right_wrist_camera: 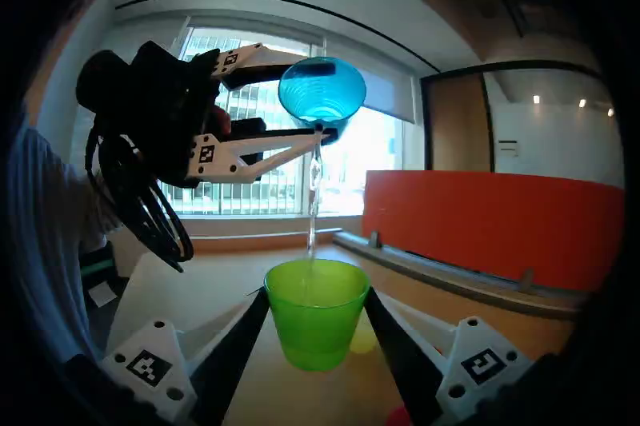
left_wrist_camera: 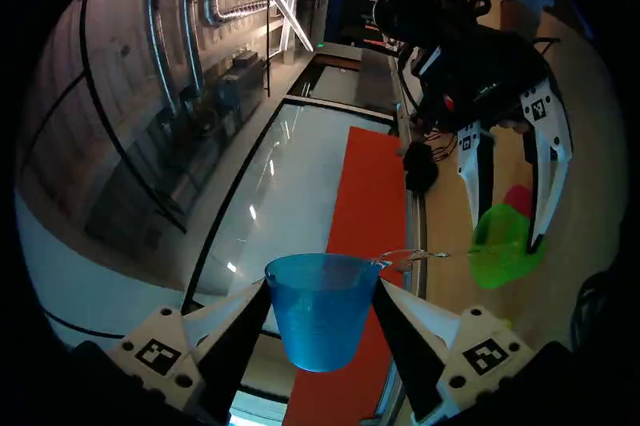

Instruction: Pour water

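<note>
In the left gripper view, the left gripper is clamped on a translucent blue cup, with one finger pressing each side of its wall just below the rim. A thin stream of water leaves the rim at the cup's right edge and runs across to a green cup. The right gripper holds that cup, its white fingers on the left and right sides, over the wooden table.

In the right gripper view, the green cup stands upright between the near fingers, both pressed on its wall below the rim. The blue cup hangs above it and farther off, tipped so its mouth faces the camera. The water falls from its lower lip straight into the green cup's mouth. Black cables hang from the left gripper, beside a person's sleeve at far left. An orange panel stands to the right and a window lies behind. A yellow object sits just behind the green cup.
</note>
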Available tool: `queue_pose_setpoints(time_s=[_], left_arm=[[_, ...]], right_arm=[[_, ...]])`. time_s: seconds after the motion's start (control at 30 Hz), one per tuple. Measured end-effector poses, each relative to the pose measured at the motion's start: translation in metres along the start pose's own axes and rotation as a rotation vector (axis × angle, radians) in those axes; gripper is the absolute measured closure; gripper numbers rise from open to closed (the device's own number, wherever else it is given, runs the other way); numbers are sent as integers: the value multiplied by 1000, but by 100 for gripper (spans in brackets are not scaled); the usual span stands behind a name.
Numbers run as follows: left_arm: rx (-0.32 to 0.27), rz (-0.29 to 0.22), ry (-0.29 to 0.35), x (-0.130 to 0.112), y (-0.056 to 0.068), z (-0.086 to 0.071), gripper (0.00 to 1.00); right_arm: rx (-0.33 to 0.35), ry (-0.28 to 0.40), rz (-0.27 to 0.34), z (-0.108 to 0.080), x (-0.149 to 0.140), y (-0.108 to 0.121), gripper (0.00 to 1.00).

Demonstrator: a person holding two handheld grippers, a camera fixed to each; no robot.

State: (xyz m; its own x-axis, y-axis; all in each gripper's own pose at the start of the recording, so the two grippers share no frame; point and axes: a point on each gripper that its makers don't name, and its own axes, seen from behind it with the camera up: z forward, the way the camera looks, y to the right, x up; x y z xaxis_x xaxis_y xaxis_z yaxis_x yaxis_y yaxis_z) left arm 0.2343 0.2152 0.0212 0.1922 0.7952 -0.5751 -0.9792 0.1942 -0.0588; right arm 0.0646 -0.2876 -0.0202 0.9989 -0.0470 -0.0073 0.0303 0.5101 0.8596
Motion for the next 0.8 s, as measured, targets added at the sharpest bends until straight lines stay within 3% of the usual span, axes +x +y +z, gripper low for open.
queue_pose_setpoints(time_s=[0.8], left_arm=[[20,160,1,4,-4,3,14]], right_arm=[[0,-2,-2,2,1,-1,11]])
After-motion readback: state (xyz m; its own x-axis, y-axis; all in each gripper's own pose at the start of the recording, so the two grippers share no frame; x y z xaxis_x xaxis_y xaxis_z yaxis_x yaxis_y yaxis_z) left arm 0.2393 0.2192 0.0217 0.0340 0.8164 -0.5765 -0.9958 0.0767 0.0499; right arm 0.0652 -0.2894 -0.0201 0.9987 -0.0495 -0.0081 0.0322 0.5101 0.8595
